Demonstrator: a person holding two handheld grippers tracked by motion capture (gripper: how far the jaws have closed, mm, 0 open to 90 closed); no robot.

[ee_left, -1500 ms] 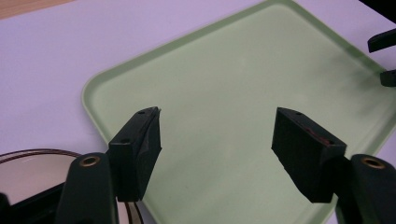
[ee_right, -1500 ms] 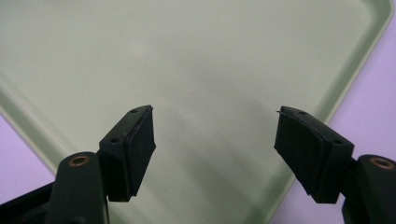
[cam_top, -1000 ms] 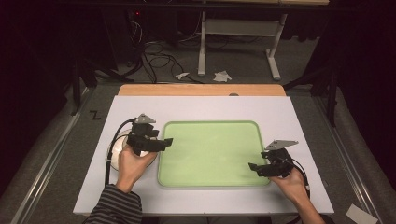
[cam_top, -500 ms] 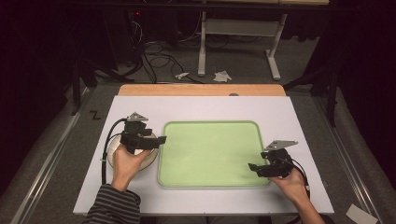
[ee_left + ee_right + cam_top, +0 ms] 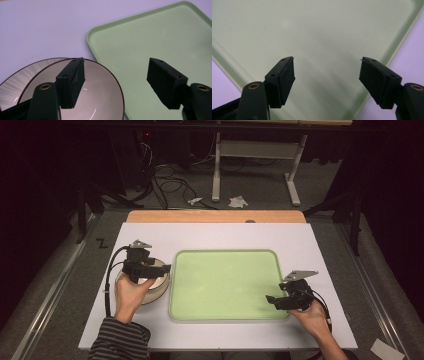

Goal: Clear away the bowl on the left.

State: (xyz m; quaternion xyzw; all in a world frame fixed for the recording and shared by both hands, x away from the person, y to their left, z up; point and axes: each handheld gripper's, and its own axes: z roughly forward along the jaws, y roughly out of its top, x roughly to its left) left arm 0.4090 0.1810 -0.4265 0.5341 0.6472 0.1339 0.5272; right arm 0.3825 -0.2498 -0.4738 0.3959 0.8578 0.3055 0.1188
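Two stacked shallow white bowls (image 5: 100, 92) sit directly under the spread left tongs (image 5: 116, 82), just off the pale green tray's (image 5: 225, 255) left edge; right tongs (image 5: 327, 82), also spread, hover well apart.

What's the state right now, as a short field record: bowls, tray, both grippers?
bowls: two stacked bowls on the table, just left of the tray, apart from it
tray: green tray, nothing in it
left gripper: jaws open over the top bowl, one jaw above its inside, gripping nothing
right gripper: jaws open above the tray's near right corner, gripping nothing
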